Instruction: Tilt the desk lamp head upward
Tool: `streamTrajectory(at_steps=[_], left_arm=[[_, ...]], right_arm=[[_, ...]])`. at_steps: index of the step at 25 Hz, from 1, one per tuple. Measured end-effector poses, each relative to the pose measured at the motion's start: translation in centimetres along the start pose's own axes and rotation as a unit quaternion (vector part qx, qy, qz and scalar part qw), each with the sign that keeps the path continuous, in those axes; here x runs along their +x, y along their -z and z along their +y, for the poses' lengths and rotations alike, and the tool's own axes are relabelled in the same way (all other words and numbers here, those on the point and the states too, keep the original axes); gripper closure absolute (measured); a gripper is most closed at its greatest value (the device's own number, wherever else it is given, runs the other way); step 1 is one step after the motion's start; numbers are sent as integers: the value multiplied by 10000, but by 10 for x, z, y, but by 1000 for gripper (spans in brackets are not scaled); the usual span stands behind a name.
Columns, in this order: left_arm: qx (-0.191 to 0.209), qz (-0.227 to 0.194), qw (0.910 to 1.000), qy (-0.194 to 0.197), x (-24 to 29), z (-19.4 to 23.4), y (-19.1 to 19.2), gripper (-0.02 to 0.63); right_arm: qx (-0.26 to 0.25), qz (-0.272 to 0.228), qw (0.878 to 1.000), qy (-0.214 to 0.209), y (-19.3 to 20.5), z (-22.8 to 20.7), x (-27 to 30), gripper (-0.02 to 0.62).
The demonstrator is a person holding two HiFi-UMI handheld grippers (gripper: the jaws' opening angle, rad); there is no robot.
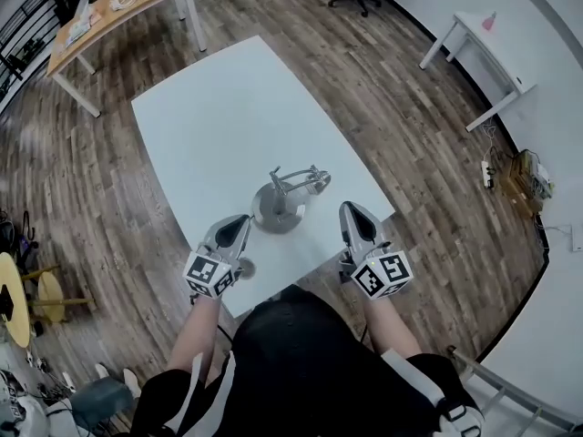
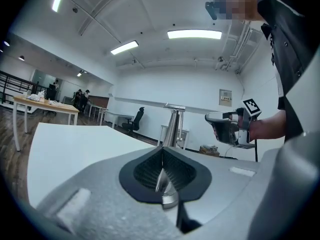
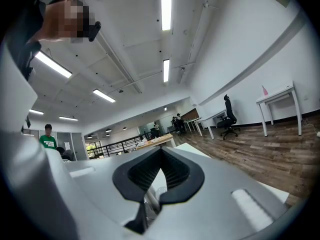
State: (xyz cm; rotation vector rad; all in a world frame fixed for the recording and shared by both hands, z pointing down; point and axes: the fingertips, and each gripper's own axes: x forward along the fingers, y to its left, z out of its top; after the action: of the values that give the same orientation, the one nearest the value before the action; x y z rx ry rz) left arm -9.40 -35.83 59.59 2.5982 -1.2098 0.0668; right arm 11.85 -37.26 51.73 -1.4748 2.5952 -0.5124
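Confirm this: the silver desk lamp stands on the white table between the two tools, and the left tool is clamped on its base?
Wrong on the grip: the left gripper view shows the left tool shut on nothing, with the desk lamp standing beyond its jaws. The rest holds.

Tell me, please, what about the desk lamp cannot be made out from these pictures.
1. Lamp head, head view: it is small and seen from steeply above, so its tilt cannot be judged.
2. Lamp base, left gripper view: it is hidden behind the left gripper, and only the stem shows.
3. Right gripper view: no lamp can be made out; the right gripper fills the lower frame.
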Motion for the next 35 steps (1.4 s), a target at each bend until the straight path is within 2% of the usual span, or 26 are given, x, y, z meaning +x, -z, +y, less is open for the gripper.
streamTrajectory(at_steps=[4,10,14,18,22,27,35], left_arm=[[39,245,9996,103,15,0,18,603],[293,782,9961,282,38,0,50,545],[606,1253,9890,491,52,-4,71,478],[1017,1547,9805,654,63,-6,91,426],[1041,1734,9773,636,71,-1,104,362],[1105,1952,9718,723,76,1,117,354],[1149,2070,9684,781,79,-4,123,356]], right_arm=[[45,189,9998,-39,11,-3,5,592],[177,381,9991,6,22,-9,8,592],[219,476,9986,44,28,-15,10,592],[227,554,9982,20,33,-20,9,592],[208,521,9982,-193,33,-12,10,592],[222,575,9967,-522,36,2,17,592],[318,705,9948,-665,41,6,27,592]])
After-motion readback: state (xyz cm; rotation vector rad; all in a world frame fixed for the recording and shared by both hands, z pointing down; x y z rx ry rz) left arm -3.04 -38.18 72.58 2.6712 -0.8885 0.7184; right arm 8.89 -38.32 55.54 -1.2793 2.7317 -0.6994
